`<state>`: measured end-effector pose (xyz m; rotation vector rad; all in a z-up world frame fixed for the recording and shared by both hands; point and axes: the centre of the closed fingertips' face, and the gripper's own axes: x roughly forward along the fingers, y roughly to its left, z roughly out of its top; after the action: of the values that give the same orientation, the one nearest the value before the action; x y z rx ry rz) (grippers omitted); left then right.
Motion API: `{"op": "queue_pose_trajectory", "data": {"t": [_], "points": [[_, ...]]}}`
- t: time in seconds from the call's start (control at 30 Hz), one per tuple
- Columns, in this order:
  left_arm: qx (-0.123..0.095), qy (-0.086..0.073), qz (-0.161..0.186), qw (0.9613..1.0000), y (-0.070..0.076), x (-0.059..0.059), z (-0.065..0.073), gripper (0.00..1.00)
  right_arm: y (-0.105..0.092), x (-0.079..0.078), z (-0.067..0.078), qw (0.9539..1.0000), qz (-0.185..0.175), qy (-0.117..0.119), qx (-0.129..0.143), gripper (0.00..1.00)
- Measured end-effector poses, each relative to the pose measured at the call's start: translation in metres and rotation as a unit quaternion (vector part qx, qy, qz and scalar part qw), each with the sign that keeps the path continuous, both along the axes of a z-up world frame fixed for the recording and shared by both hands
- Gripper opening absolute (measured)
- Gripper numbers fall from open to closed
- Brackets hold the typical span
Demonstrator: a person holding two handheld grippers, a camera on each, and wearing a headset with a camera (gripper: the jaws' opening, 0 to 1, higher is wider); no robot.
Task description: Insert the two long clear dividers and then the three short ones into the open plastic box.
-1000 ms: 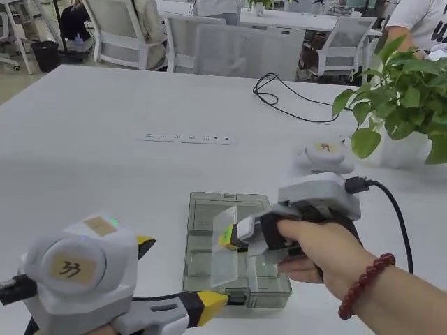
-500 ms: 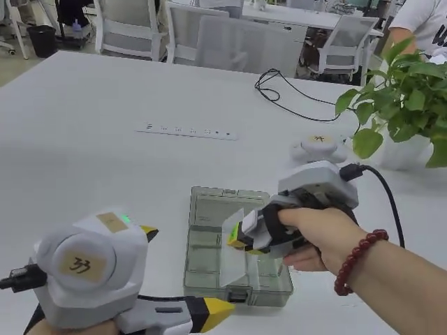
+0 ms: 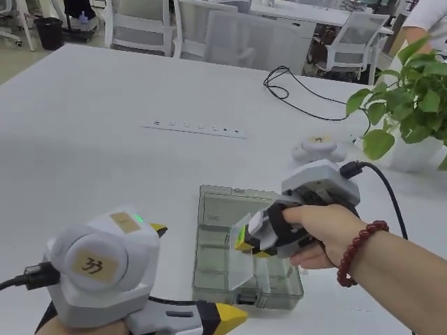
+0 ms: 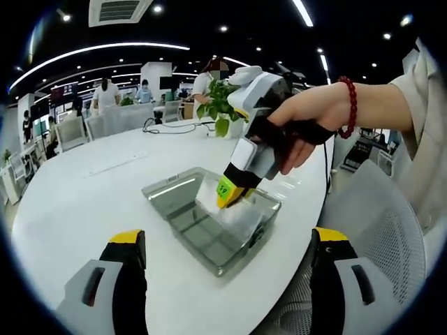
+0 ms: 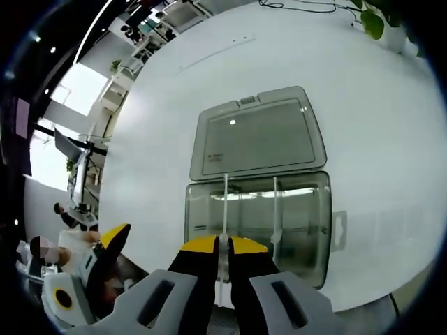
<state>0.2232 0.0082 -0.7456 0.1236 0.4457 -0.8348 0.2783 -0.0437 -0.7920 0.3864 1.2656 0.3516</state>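
Half the long-divider step looks done. On the white table [image 3: 105, 105] lies the open plastic box [image 3: 209, 259], one seated divider [image 5: 274, 209] upright inside. Right gripper [image 3: 244, 241], clamped on the second divider [image 3: 241, 271], holds it at the box's mouth; next, line it up parallel to the first and press down. Left gripper [image 4: 227, 239] gapes, empty. The held sheet looks thin, clear, glossy.

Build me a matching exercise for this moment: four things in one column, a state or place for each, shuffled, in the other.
Things
1. left gripper
2. right gripper
3. plastic box
4. potted plant

States or places
A. shut on a clear divider held over the box
B. open, holding nothing
C. green, at the far right of the head view
D. open, with its lid laid back flat

Pairs: 1-B, 2-A, 3-D, 4-C
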Motion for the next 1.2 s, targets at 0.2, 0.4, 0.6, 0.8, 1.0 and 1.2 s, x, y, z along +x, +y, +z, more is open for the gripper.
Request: {"op": "queue_pose_trajectory", "data": {"t": [0.2,0.4,0.6,0.8,1.0,1.2], "points": [[0.001,0.002,-0.001,1.0,0.001,0.001,-0.001,1.0,0.0,0.001,-0.007,0.9999,0.002,0.015,-0.007,0.06],[0.0,0.004,0.0,1.0,0.002,0.003,-0.001,0.99,0.0,0.002,-0.013,0.9996,0.002,0.026,-0.011,0.06],[-0.003,0.004,0.002,1.0,0.004,0.005,-0.001,0.98,0.002,0.002,-0.016,0.9993,0.003,0.035,-0.011,0.06],[-0.006,0.006,0.001,1.0,0.004,0.005,-0.001,0.97,0.002,0.001,-0.016,0.9991,0.003,0.04,-0.012,0.06],[-0.007,0.007,-0.001,1.0,0.002,0.005,-0.001,0.97,0.004,0.001,-0.014,0.9982,0.025,0.043,-0.034,0.07],[-0.009,0.005,-0.001,1.0,0.002,0.006,0.001,0.96,0.005,0.001,-0.015,0.9965,0.046,0.043,-0.056,0.07]]}}
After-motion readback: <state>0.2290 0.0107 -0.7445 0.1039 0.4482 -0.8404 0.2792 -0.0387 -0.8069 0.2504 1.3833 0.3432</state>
